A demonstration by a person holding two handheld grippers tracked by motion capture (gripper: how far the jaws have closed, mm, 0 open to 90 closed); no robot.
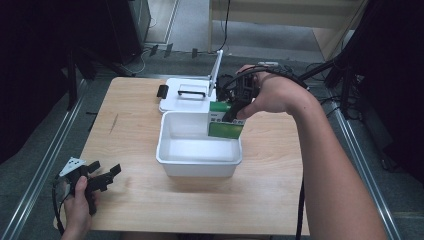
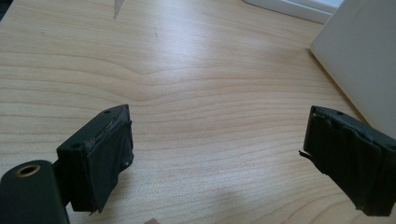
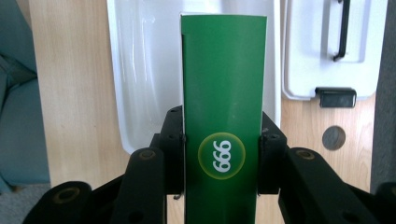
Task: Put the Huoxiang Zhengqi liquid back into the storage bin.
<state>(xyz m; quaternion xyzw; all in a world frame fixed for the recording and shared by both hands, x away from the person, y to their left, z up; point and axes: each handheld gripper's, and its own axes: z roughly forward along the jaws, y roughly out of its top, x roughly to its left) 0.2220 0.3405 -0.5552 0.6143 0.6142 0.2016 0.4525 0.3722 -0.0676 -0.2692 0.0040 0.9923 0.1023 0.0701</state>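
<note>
My right gripper (image 1: 235, 112) is shut on a green and white box (image 1: 225, 121), which it holds above the far right corner of a white bin (image 1: 172, 159). In the right gripper view the green box (image 3: 223, 93) bears a "999" mark and fills the gap of my right gripper (image 3: 222, 140), above the white bin (image 3: 135, 60). Near the table's front left corner my left gripper (image 1: 106, 169) stands open, low over the wood. Nothing lies between the jaws of my left gripper (image 2: 217, 149) in its own view, and the bin's wall (image 2: 359, 60) shows at the right.
The bin's white lid (image 1: 185, 95) with a black handle lies flat behind the bin, its latch (image 1: 162, 91) at the left; the same lid (image 3: 327, 46) shows beside a round hole (image 3: 333, 137) in the table. A white post (image 1: 217, 70) stands behind it. Bare wood (image 1: 125, 125) lies left of the bin.
</note>
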